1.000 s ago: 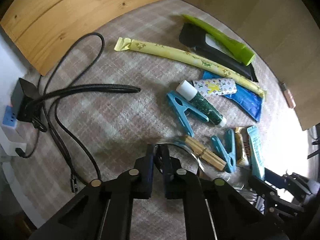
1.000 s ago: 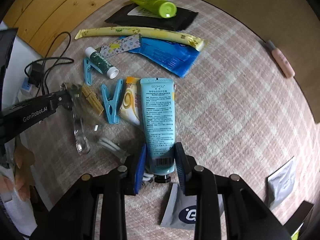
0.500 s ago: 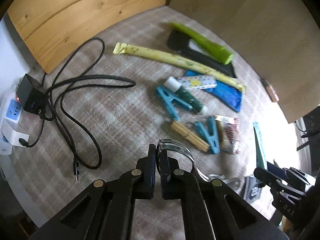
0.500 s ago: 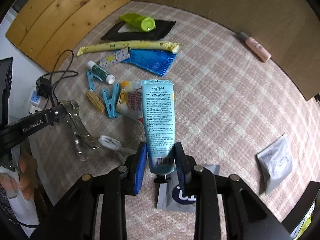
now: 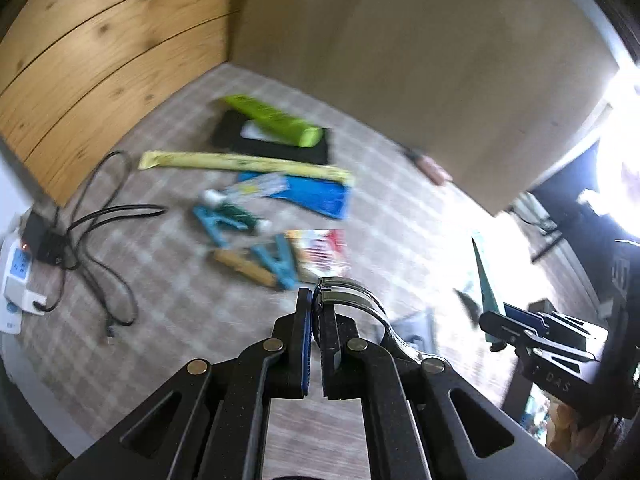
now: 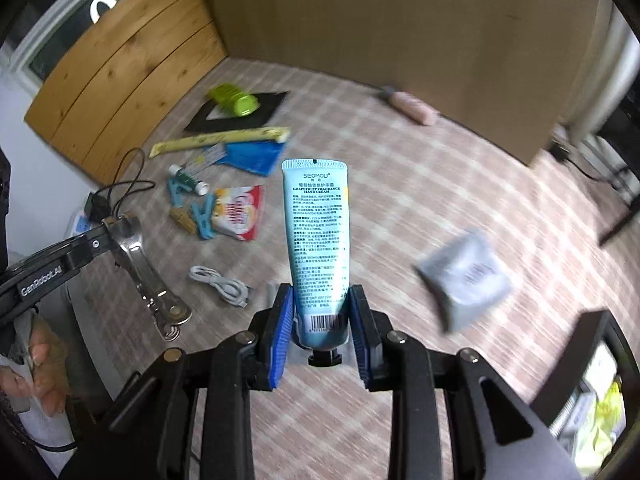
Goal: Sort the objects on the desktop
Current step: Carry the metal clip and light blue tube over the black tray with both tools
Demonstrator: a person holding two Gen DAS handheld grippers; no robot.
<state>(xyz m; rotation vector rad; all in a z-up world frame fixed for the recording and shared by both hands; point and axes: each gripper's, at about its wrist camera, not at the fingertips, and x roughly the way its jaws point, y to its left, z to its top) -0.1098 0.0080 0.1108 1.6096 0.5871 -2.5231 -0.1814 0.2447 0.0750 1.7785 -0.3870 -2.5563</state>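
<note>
Right claw [image 6: 322, 330] clamped on the cap end of a pale blue hand cream tube [image 6: 316, 236], held clear above the checked worktop [image 6: 420, 208] with its crimped end pointing away from the camera. Left claw [image 5: 316, 320] pinched shut on one end of a folding metal tool [image 6: 146, 268], seen from the right wrist hanging down from the fingers off the worktop, at the left edge of that view; a hand [image 6: 38, 364] visible just below it.

Spread over the far left of the worktop: a green tube [image 5: 276, 124] lying on a black pouch [image 5: 280, 146], a long yellow sachet [image 5: 244, 164] just in front, a blue packet [image 5: 316, 196] touching the sachet's near side, a small white-capped bottle [image 5: 228, 210] beside two blue clothes pegs [image 5: 276, 260] and a wooden peg [image 5: 244, 268], and a red-and-white coffee sachet [image 5: 320, 252] next to the pegs. Coiled white cable [image 6: 220, 286] lying nearer, between the pegs and the right claw. Grey foil packet [image 6: 466, 276] well apart on the right, blurred. Pink tube [image 6: 412, 108] against the cardboard wall [image 6: 400, 32] at the back. Black cables [image 5: 100, 240] and a white power strip [image 5: 16, 280] at the left edge, below a wooden panel [image 5: 100, 60].
</note>
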